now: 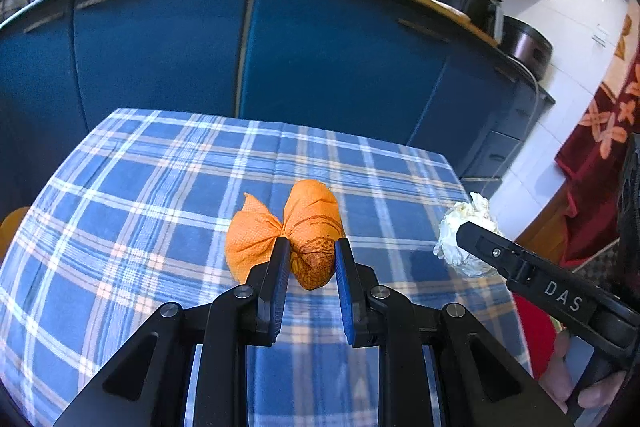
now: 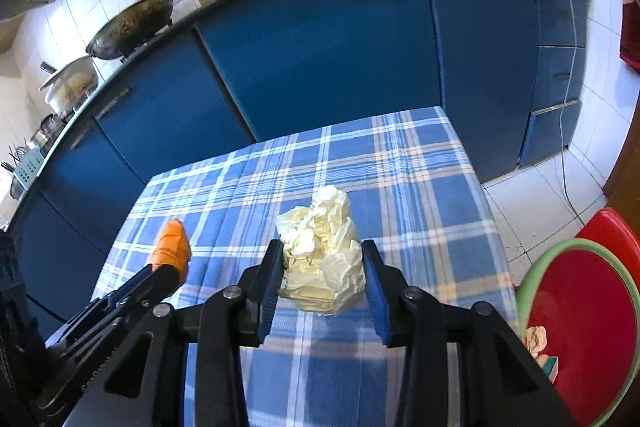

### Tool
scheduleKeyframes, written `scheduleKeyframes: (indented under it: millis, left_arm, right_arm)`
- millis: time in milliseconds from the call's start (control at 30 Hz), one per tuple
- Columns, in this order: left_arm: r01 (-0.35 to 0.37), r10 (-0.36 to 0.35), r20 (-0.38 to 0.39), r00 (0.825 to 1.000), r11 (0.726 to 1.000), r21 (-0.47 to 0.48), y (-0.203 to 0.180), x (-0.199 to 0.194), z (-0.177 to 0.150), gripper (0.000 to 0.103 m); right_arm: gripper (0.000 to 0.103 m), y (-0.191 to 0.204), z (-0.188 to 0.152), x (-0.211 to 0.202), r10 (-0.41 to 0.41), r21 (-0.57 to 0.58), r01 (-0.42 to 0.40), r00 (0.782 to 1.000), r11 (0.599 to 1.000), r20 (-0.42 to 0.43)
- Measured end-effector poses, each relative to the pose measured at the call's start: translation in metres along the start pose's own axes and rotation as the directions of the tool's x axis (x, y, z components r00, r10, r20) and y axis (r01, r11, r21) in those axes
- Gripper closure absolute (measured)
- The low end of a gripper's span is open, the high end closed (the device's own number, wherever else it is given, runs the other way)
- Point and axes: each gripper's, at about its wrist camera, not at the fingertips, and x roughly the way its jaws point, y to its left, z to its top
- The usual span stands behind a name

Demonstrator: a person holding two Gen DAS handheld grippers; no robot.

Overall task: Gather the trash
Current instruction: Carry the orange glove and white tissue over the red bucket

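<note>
- Left gripper (image 1: 311, 247) pinches the orange wad (image 1: 288, 231), right gripper (image 2: 323, 253) squeezes the white wad (image 2: 324, 251), both above the table (image 2: 420, 187).
- Bin (image 2: 576, 327) sits right of the table: I'd carry both over without loosening, or they drop early.

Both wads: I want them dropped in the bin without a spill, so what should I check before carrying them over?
1. Left gripper jaws shut on the orange napkin wad: ok.
2. Right gripper jaws shut on the white paper wad: ok.
3. Wads clear of the plaid tablecloth: cannot tell.
4. Red bin with green rim in view, lower right of the right wrist view: ok.
5. Bin mouth open, some trash inside: ok.
6. The two grippers apart: ok.
</note>
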Motion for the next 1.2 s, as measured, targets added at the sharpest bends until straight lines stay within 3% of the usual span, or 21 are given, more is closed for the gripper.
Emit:
scheduleKeyframes:
  millis: [433,900,1200]
  left_arm:
    - [0.082,-0.082,-0.003,0.997,0.996,0.045,-0.036,-0.034,-0.009,0.08]
    - [0.184,-0.182,-0.026,0.983,0.975,0.127,-0.091,-0.052,-0.019,0.08]
    - [0.259,-0.249,-0.076,0.965,0.948,0.182,-0.135,-0.05,-0.028,0.08]
  right_arm:
    - [0.061,-0.016,-0.019,-0.061,0.015,0.051,-0.018,0.998,0.999,0.053]
    - [0.061,-0.061,-0.035,-0.11,-0.035,0.139,0.021,0.994,0.99,0.1]
    - [0.061,-0.104,-0.048,-0.134,-0.113,0.216,0.086,0.987,0.973,0.118]
